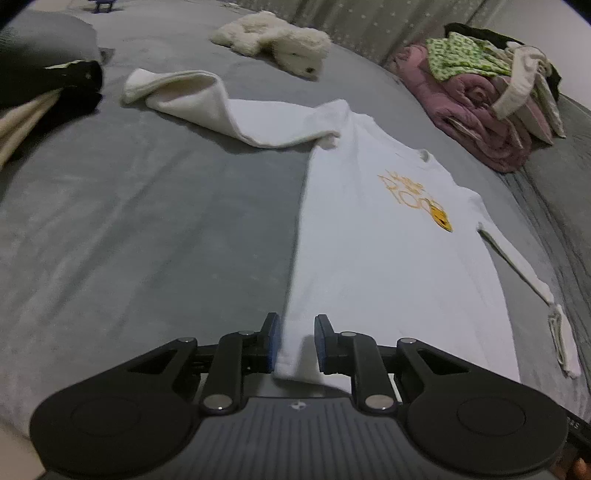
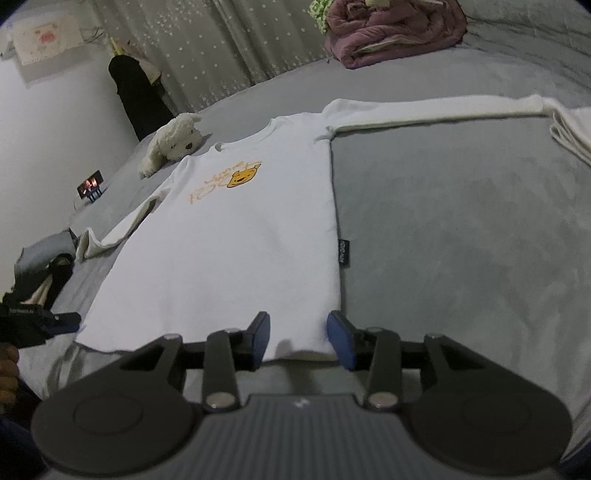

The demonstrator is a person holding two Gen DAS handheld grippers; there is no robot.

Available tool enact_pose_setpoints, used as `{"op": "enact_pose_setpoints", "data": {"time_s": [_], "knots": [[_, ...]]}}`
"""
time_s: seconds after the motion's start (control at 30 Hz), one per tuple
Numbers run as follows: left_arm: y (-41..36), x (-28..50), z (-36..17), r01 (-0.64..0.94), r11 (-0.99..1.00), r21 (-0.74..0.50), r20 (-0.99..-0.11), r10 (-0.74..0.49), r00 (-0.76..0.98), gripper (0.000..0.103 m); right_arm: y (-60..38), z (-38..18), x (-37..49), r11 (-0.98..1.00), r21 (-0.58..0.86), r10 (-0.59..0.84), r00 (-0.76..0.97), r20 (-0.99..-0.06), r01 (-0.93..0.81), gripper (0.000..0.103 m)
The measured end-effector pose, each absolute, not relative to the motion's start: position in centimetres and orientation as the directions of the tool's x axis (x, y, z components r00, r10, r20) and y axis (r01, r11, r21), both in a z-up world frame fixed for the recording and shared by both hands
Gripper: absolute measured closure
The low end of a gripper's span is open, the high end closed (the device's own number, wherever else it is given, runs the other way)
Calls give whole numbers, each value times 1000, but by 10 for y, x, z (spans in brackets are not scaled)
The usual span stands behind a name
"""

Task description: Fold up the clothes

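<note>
A white long-sleeved shirt (image 1: 369, 258) (image 2: 229, 251) with a yellow bear print lies flat, front up, on the grey bed (image 1: 147, 221). My left gripper (image 1: 295, 332) is open at the near left corner of the hem, and the cloth lies between its blue pads. My right gripper (image 2: 299, 328) is open at the near right corner of the hem, straddling the edge. One sleeve (image 1: 229, 114) stretches out to the left, the other sleeve (image 2: 424, 110) to the right. The left gripper (image 2: 37, 321) also shows at the left edge of the right wrist view.
A white plush toy (image 1: 280, 40) (image 2: 173, 144) lies beyond the collar. A pile of pink and green clothes (image 1: 480, 103) (image 2: 388, 33) sits at the far right. Dark clothes (image 1: 48, 85) lie at the left. A phone on a stand (image 2: 90, 184) stands on the bed.
</note>
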State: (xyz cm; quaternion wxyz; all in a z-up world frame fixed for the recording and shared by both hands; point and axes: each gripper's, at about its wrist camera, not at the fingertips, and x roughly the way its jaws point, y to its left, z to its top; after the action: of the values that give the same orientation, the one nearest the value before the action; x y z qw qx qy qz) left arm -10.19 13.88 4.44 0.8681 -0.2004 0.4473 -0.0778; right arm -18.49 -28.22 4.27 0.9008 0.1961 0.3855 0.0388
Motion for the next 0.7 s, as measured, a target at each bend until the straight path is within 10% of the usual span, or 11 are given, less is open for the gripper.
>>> {"op": "enact_pose_setpoints", "data": {"time_s": [0.6,0.7], "knots": [[122,-94,34,-25,943,-332,-773,-257,580,80,-274,34,-183,926,356,183,678,-712,124,65],[120,-97,38,-5,946,-323,-767,-259,587,89,-270,34,-182,941,317,157,676,-720,119,85]]}}
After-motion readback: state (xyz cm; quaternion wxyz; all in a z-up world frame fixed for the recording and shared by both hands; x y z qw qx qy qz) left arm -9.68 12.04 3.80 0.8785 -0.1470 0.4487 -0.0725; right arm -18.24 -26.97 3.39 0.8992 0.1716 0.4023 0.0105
